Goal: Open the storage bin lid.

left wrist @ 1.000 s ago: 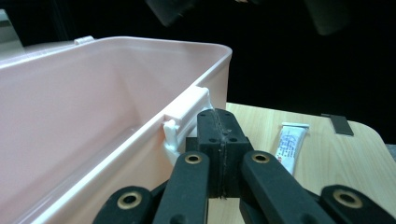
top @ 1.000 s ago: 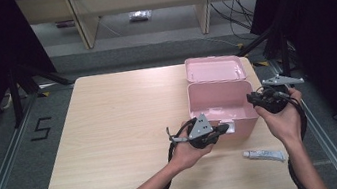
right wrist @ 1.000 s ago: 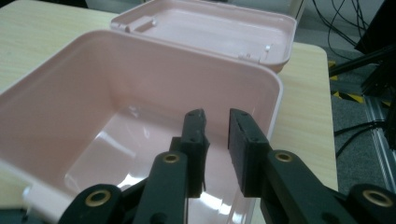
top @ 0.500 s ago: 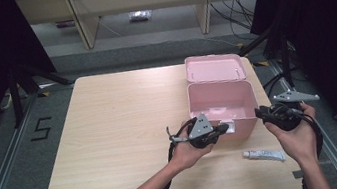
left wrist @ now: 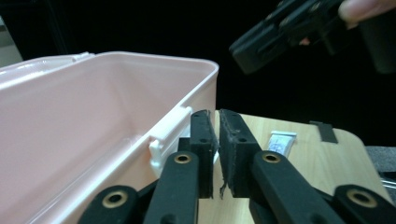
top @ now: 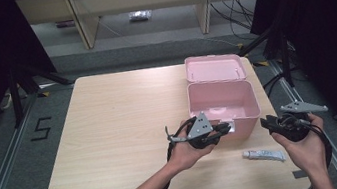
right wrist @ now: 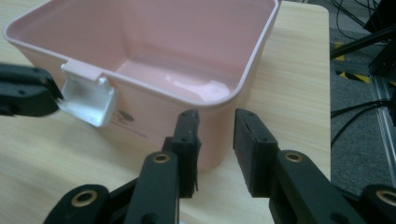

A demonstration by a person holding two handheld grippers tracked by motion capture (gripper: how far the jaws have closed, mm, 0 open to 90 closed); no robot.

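An open pink box [top: 250, 105] stands at the table's right, with its lid [top: 213, 67] lying flat behind it. At the box's front wall my left gripper [top: 227, 127] is nearly shut on the white latch [right wrist: 88, 100], which sticks out from the rim. In the left gripper view the jaws [left wrist: 215, 114] stand almost together beside the latch hinge [left wrist: 163, 140]. Just right of the box's front corner, above the table, my right gripper [top: 264, 121] hangs open. Its jaws [right wrist: 215, 116] face the box wall [right wrist: 154, 42] with nothing between them. The inside of the box looks empty.
A small white tube [top: 264, 154] lies on the table near the front right corner, below my right gripper, and its end shows in the left gripper view as the tube [left wrist: 282, 141]. Bare wooden tabletop [top: 111, 128] spreads to the left. Table edges run close on the right and in front.
My right gripper has come down and back from the box's right rim to the front right of the box. The left gripper has stayed at the latch.
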